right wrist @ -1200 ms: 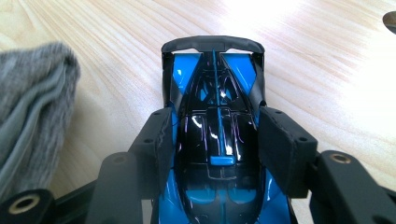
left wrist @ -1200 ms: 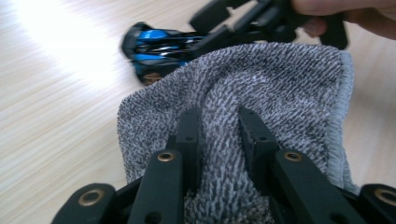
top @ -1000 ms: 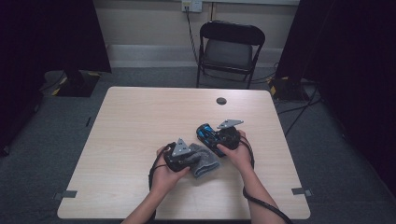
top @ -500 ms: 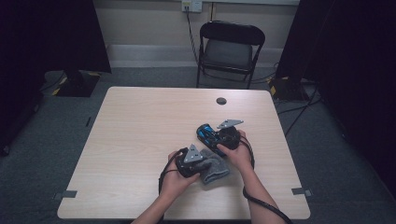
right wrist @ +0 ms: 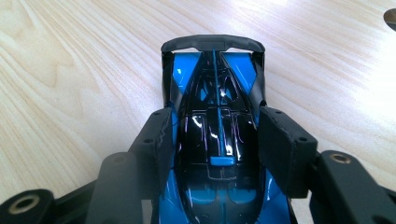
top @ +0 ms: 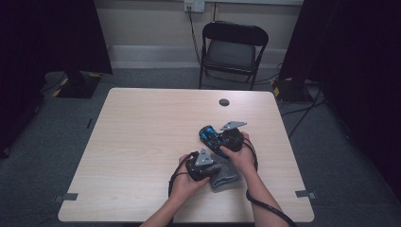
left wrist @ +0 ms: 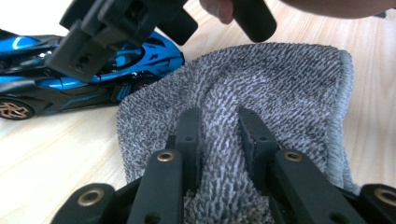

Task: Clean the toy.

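Observation:
A blue and black toy car (top: 207, 134) stands on the wooden table (top: 142, 142), right of its middle. My right gripper (top: 213, 138) is shut on the car, and in the right gripper view (right wrist: 215, 123) its pads press on both flanks of the car (right wrist: 215, 140). A grey towel cloth (top: 226, 176) lies just in front of the car, near the front edge. My left gripper (top: 213, 169) is shut on the cloth. In the left gripper view (left wrist: 219, 116) a raised fold of the cloth (left wrist: 261, 79) is pinched between the jaws, and the car (left wrist: 70, 79) stands at the left.
A small black round disc (top: 224, 102) lies near the table's far edge. A black folding chair (top: 234, 47) stands behind the table. Cables trail from both grippers over the front edge. Bare wood stretches across the left half of the table.
My left gripper has dragged the grey cloth to the right and a little nearer the front edge, so it now lies under the right hand. The right gripper and car have stayed put.

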`<state>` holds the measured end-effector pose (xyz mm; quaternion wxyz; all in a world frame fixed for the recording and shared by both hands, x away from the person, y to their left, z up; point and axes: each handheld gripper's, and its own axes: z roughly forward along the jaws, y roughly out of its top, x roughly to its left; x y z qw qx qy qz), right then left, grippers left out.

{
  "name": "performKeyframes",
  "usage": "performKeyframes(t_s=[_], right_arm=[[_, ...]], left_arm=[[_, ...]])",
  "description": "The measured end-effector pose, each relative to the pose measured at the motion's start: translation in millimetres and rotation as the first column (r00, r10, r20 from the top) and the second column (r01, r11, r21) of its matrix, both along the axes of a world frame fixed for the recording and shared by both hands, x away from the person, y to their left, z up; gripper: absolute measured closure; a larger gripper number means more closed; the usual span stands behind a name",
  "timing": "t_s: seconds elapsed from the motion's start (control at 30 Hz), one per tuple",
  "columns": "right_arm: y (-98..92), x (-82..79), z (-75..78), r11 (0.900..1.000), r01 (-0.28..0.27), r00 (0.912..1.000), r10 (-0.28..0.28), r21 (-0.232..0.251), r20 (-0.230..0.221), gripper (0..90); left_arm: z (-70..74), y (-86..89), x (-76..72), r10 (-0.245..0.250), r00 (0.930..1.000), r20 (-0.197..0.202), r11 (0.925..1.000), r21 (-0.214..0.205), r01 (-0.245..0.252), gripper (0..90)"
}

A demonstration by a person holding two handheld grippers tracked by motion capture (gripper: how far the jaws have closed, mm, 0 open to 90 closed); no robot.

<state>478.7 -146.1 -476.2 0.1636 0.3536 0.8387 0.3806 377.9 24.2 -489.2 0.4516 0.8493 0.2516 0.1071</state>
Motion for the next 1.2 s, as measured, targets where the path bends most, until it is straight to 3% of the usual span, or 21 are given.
performKeyframes(t_s=[0.2, 0.43, 0.83, 1.2], right_arm=[[-0.6, -0.5, -0.3, 1.0000, 0.001, 1.0000, -0.001, 0.004, 0.000, 46.2], [-1.4, -0.9, -0.6, 1.0000, 0.000, 1.0000, 0.000, 0.007, 0.001, 46.2], [-1.6, -1.0, -1.0, 0.9999, 0.002, 1.0000, -0.002, 0.012, 0.001, 46.2], [-2.4, -1.5, -1.6, 0.9998, 0.001, 1.0000, -0.001, 0.019, 0.005, 46.2]], left_arm=[[-4.3, -1.0, 4.2, 0.011, 0.9999, -0.011, 0.9999, 0.007, -0.011, 72.0], [-3.2, -2.3, 13.0, 0.036, 0.9993, -0.004, 0.9991, 0.024, -0.036, 71.6], [0.3, 2.0, 26.5, 0.057, 0.9981, -0.025, 0.9973, 0.047, -0.056, 71.8], [1.3, 16.7, 34.9, 0.105, 0.9945, -0.004, 0.9924, 0.064, -0.105, 71.9]])
